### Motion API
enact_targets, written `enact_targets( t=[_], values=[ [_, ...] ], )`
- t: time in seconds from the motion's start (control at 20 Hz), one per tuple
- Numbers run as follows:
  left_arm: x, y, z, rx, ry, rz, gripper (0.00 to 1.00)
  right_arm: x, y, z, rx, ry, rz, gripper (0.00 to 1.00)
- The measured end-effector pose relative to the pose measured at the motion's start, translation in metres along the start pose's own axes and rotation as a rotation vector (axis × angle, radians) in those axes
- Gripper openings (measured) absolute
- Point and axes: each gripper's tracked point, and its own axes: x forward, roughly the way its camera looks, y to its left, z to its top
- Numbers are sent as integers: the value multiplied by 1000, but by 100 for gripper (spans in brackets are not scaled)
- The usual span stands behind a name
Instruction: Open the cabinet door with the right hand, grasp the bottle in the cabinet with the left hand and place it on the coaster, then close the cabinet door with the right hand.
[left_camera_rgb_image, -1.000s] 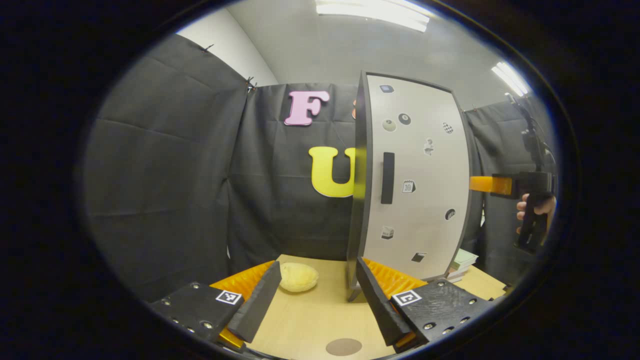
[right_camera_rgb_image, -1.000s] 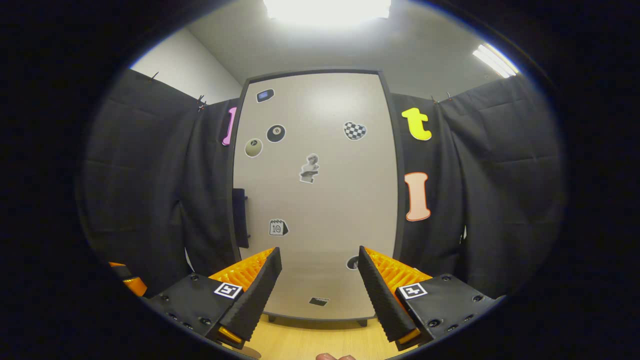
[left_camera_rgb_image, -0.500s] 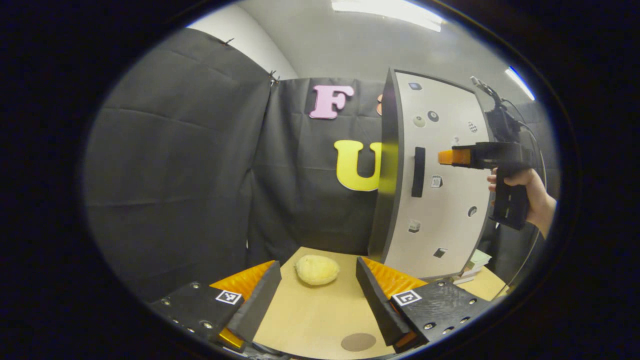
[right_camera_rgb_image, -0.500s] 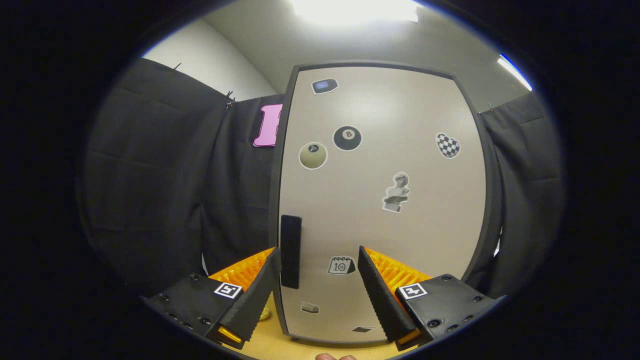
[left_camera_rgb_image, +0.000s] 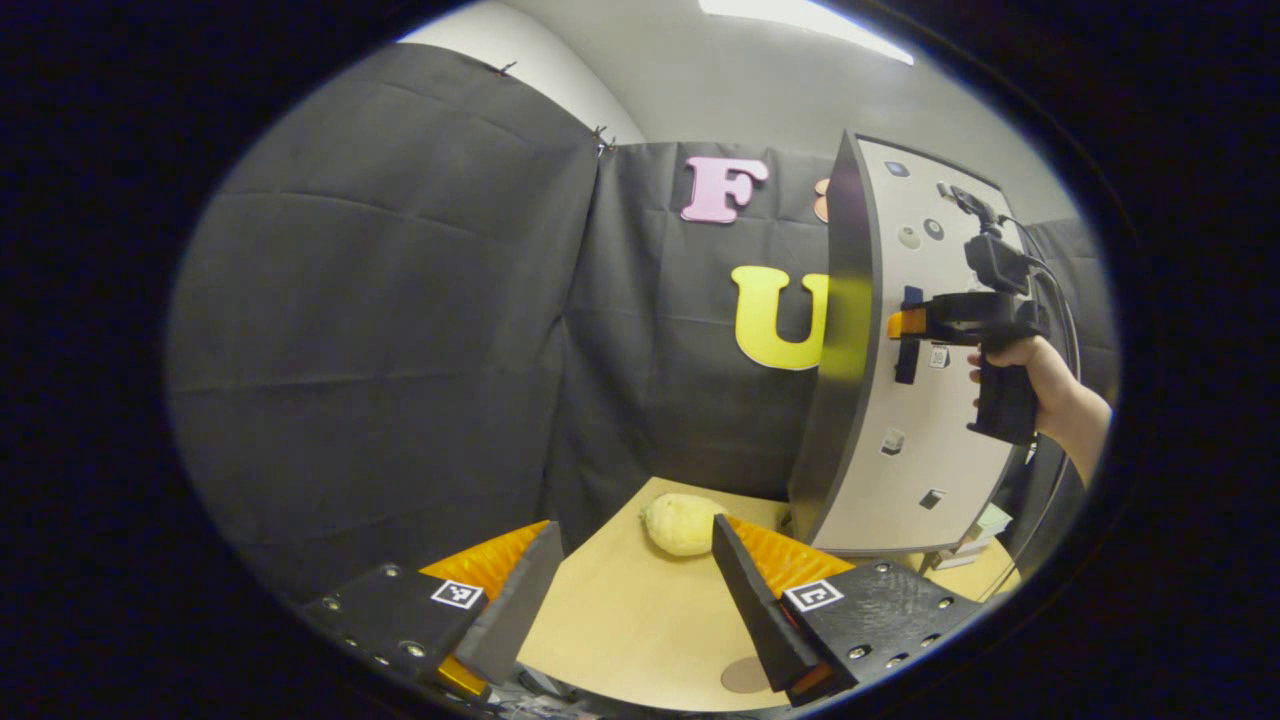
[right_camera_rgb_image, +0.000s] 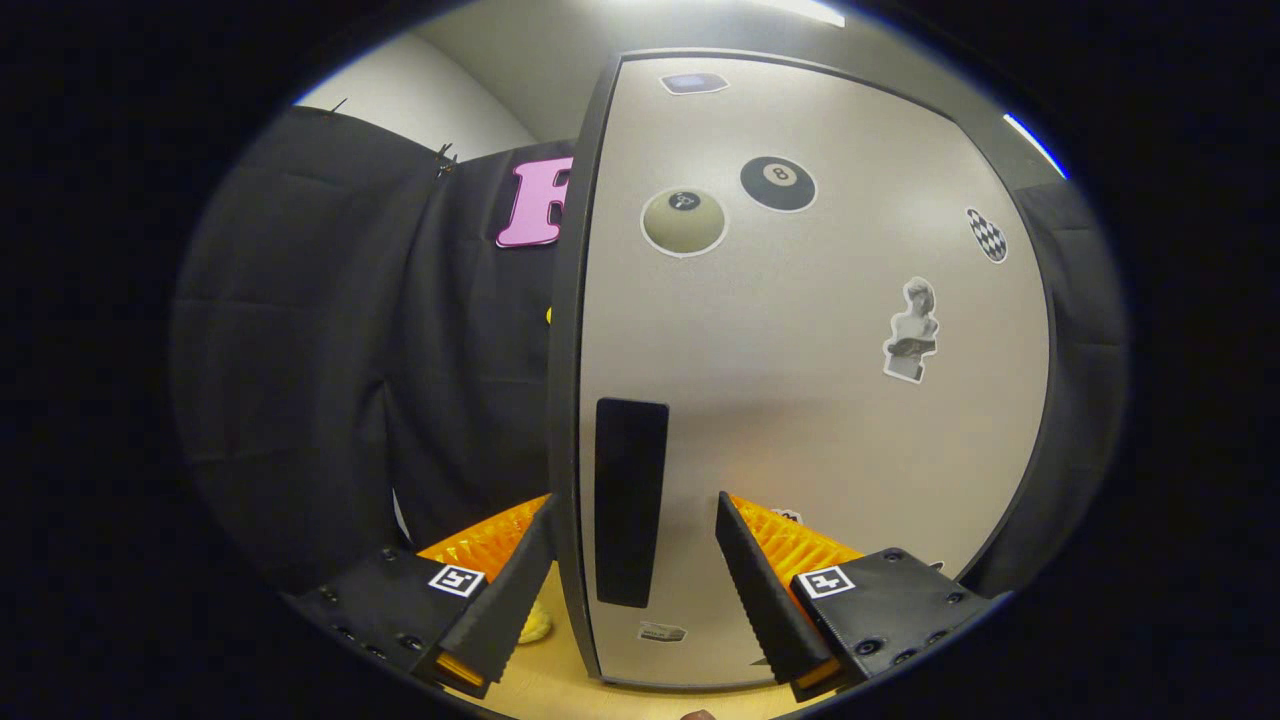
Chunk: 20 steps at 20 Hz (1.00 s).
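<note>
In the left gripper view, the left gripper (left_camera_rgb_image: 625, 590) is held released above the table (left_camera_rgb_image: 620, 620), near the coaster (left_camera_rgb_image: 745, 675); the bottle is taken to be behind the closed cabinet door (left_camera_rgb_image: 925, 400). In the right gripper view, the right gripper (right_camera_rgb_image: 630, 585) is spread, its fingers straddling the handle (right_camera_rgb_image: 630, 500), which has drawn nearer than a second ago. The door-opening step is in hand; clamping the handle and pulling is called for next.

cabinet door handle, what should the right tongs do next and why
Probably ease the right tongs forward a little and close on the handle. In the right gripper view they are open with the dark vertical handle framed between the two fingers, but not yet pressed on it. The cabinet door looks shut, so gripping it comes before pulling.
</note>
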Motion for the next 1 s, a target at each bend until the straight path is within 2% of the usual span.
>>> enact_targets(
  t=[0.15,0.25,0.4,0.45,0.5,0.55,0.6,0.7,0.75,0.8,0.85,0.9,1.0],
  values=[
    [-2,8,-1,-4,0,14,89,3,2,3,-12,-7,-25,74],
    [-2,9,-2,3,0,16,93,10,5,1,-6,14,-25,68],
    [-1,10,-2,17,-1,20,93,13,6,-5,35,49,-28,68],
    [-2,9,0,21,-6,20,93,14,3,-6,44,58,-49,69],
    [-3,9,1,26,-10,21,93,11,4,-5,54,54,-51,49],
    [-4,9,2,30,-12,19,93,16,4,-7,58,56,-50,40],
    [-5,9,2,35,-14,19,93,13,3,-9,57,64,-49,40],
    [-8,7,2,41,-16,17,89,13,4,-8,68,62,-41,32],
    [-9,7,1,43,-13,17,93,13,3,-8,65,60,-43,35],
    [-11,7,1,43,-13,17,89,14,4,-9,65,62,-38,35],
    [-13,7,1,43,-15,18,89,12,4,-9,55,64,-34,27],
    [-14,9,1,43,-15,19,89,12,4,-8,43,55,-25,27],
    [-19,8,0,42,-15,17,93,13,5,-9,53,66,4,18]
  ],
)
